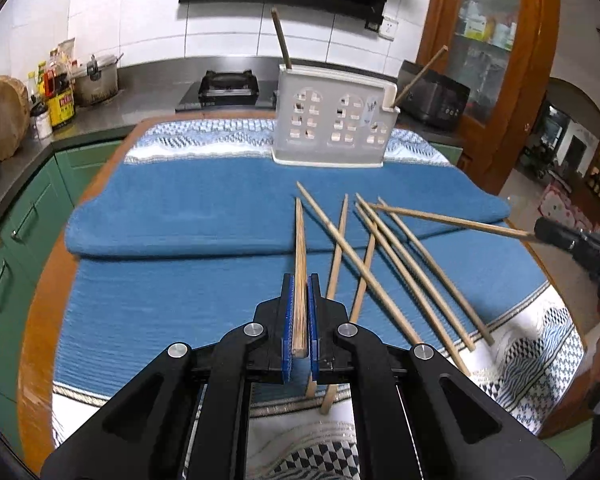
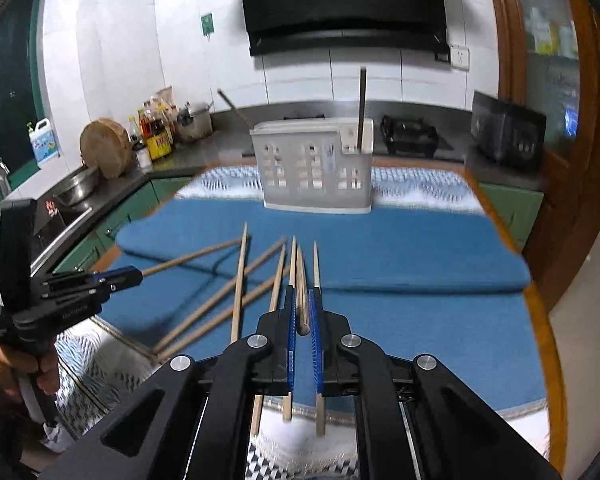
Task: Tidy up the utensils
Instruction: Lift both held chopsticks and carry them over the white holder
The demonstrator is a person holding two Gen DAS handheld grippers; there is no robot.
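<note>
My left gripper [image 1: 299, 282] is shut on one wooden chopstick [image 1: 299, 248], held lengthwise between the blue pads and pointing away from me. From the right wrist it shows as the left gripper [image 2: 130, 276] with its chopstick [image 2: 192, 258] lifted off the cloth. My right gripper [image 2: 302, 292] is shut on another chopstick [image 2: 301, 280]; it enters the left view as the right gripper [image 1: 540, 234] holding that stick [image 1: 452, 220] level. Several loose chopsticks [image 1: 360, 264] lie crossed on the blue cloth [image 1: 180, 208]. A white perforated utensil holder [image 1: 332, 124] stands upright at the far side with two sticks in it.
The cloth covers a round wooden table [image 1: 44, 280]. Behind it runs a steel counter with a gas stove [image 1: 228, 84], bottles and a pot [image 1: 96, 80], and a black appliance [image 1: 436, 100]. A person's hand [image 2: 4, 364] grips the left tool's handle.
</note>
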